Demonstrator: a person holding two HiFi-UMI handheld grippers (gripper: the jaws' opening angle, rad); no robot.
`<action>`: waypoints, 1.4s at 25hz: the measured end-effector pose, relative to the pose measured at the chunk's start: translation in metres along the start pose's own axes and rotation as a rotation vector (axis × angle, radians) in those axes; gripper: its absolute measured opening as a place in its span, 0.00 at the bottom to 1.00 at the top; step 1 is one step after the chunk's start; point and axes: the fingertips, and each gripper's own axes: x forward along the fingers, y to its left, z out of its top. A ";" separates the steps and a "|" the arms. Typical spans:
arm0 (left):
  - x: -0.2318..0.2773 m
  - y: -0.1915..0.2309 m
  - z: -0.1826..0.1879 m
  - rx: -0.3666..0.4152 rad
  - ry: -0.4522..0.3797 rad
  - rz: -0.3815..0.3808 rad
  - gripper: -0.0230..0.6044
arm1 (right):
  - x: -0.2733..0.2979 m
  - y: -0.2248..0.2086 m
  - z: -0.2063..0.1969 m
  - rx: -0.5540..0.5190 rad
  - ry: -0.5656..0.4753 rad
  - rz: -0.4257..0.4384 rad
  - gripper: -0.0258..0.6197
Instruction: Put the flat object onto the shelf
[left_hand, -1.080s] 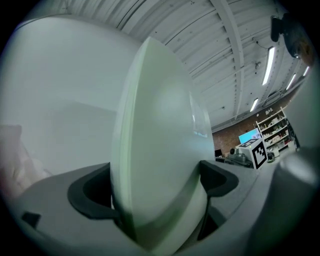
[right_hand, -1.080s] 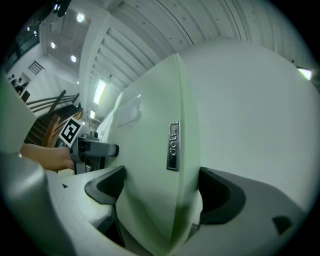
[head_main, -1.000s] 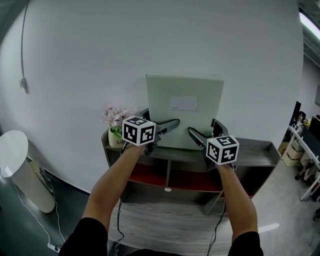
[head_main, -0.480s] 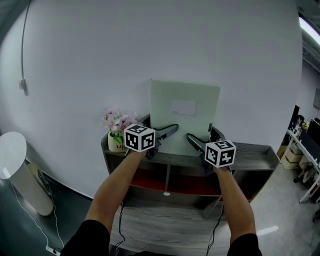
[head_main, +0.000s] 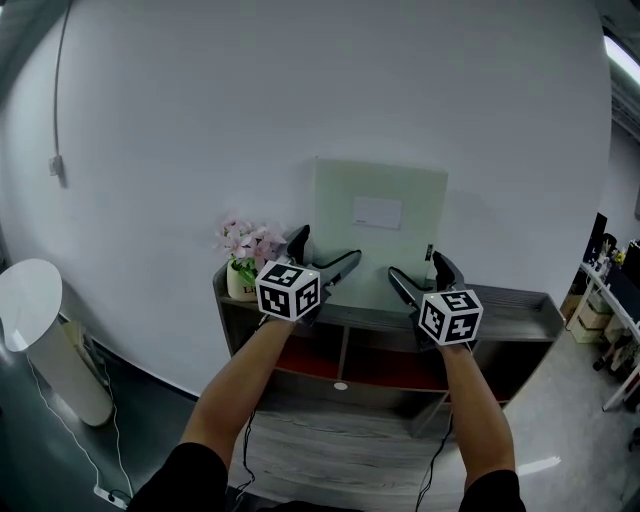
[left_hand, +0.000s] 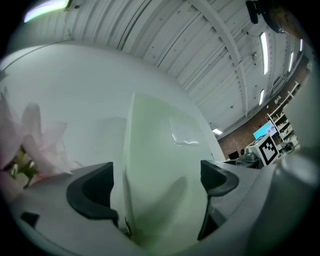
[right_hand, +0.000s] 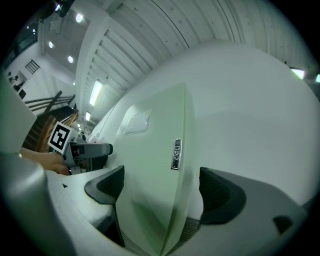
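Observation:
A flat pale green board (head_main: 380, 235) with a small white label stands upright on the shelf's grey top (head_main: 510, 300), leaning on the white wall. My left gripper (head_main: 325, 255) is open at the board's lower left edge. My right gripper (head_main: 415, 270) is open at its lower right edge. In the left gripper view the board's edge (left_hand: 165, 170) runs between the wide-apart jaws of the left gripper (left_hand: 155, 192), with gaps on both sides. The right gripper view shows the board (right_hand: 150, 170) between the parted jaws of the right gripper (right_hand: 165, 192), untouched.
A pot of pink flowers (head_main: 243, 270) stands on the shelf top just left of my left gripper. The shelf has open compartments with a red floor (head_main: 310, 355) below. A white round stand (head_main: 30, 330) is on the floor at far left. Furniture crowds the right edge (head_main: 610, 300).
Both grippers have drawn back slightly toward me and sit lower against the board. The board stays standing against the wall on the shelf top.

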 end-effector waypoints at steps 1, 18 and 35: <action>-0.004 -0.002 0.003 0.014 -0.012 0.012 0.88 | -0.003 0.000 0.002 -0.002 -0.011 -0.006 0.74; -0.119 -0.091 0.041 0.107 -0.219 0.102 0.52 | -0.120 0.064 0.032 -0.141 -0.222 -0.068 0.47; -0.174 -0.121 -0.077 -0.019 -0.024 0.179 0.05 | -0.189 0.098 -0.042 -0.110 -0.197 -0.174 0.09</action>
